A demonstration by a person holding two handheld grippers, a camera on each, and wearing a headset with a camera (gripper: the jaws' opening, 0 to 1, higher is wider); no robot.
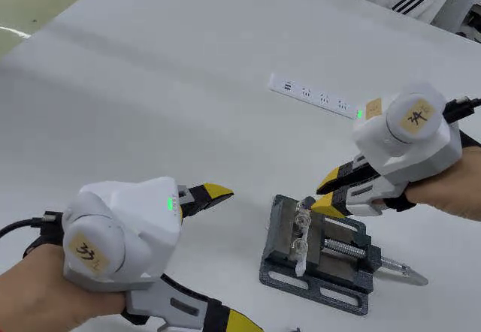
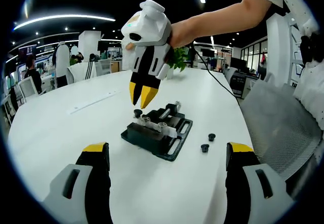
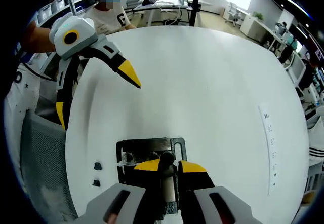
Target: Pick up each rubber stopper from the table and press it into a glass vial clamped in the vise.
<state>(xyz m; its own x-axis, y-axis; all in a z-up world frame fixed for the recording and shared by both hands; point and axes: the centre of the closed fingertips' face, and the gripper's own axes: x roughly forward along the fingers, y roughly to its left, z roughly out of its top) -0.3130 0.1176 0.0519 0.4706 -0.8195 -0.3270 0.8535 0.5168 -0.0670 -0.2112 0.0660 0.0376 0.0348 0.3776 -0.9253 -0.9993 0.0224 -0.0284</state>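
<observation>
Your left gripper has its jaws spread wide and holds nothing. It waits well short of the vise, which sits ahead of it and to its right. Two loose rubber stoppers lie on the table just right of the vise as this gripper looks at it. They are small, black and round, with a flange on top.

The vise clamps a row of clear glass vials, and at least two mouths are open. At the far end of the row a black stopper sits on a vial, directly under the tips of your right gripper. Those jaws are drawn almost together and seem to grip nothing. I cannot tell whether they touch the stopper.

This looks like the pressing step. Next, push straight down along the vial's axis to seat the stopper, then go for a loose one.
</observation>
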